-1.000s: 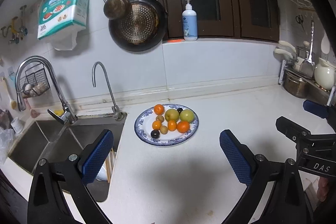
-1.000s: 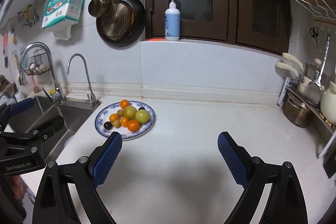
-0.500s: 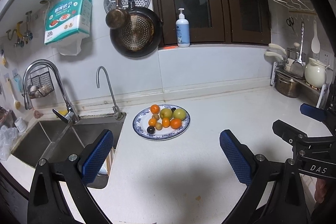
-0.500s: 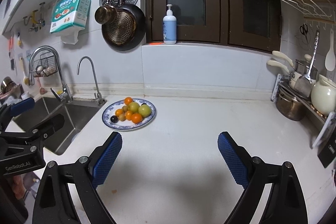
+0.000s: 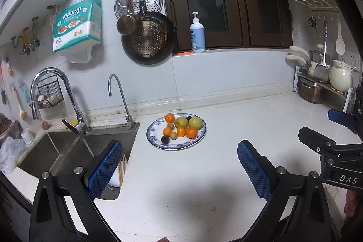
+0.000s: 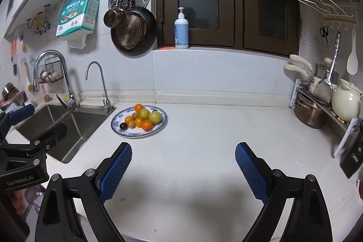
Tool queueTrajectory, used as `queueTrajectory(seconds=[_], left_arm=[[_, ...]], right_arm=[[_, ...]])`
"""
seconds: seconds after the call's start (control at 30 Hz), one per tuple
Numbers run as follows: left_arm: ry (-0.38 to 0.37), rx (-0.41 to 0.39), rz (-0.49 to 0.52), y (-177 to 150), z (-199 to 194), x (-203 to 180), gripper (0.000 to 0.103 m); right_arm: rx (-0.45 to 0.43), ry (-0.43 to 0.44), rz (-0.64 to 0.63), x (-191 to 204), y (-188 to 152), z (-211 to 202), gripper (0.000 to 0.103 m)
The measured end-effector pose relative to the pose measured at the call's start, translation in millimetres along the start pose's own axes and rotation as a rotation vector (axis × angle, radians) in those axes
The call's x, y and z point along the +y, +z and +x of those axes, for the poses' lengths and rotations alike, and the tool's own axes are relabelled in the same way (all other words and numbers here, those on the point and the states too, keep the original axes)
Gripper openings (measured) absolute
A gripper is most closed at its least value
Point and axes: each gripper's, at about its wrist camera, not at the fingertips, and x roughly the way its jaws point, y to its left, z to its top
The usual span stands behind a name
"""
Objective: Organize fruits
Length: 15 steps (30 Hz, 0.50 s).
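Observation:
A blue-patterned white plate [image 5: 156, 141] stands on the white counter next to the sink, also in the right wrist view [image 6: 118, 130]. It holds several oranges [image 5: 191, 132], two green-yellow apples [image 5: 195, 122], small brown fruits and a dark plum [image 5: 165, 139]. My left gripper [image 5: 179, 169] is open and empty, well short of the plate. My right gripper [image 6: 183, 170] is open and empty, nearer the counter's front, to the right of the plate. Each gripper shows at the edge of the other's view.
A steel sink [image 5: 56, 151] with two taps [image 5: 121, 99] lies left of the plate. Pans [image 5: 148, 42] hang on the wall. A soap bottle [image 5: 197, 34] stands on the window sill. A rack with pots and a white jug [image 6: 346, 101] stands at the right.
Both grippers have drawn back and risen from the plate, which now looks smaller and farther off. Both stay open. The fruits have not moved.

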Motion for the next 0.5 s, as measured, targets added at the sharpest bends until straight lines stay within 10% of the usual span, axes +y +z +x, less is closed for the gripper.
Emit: queueTrajectory(seconds=[0.5], left_arm=[[-0.002,-0.015,0.028,1.3,3.0,-13.0,0.103]], right_arm=[[0.001,-0.011,0.025,-14.3,0.2,-1.2,0.093]])
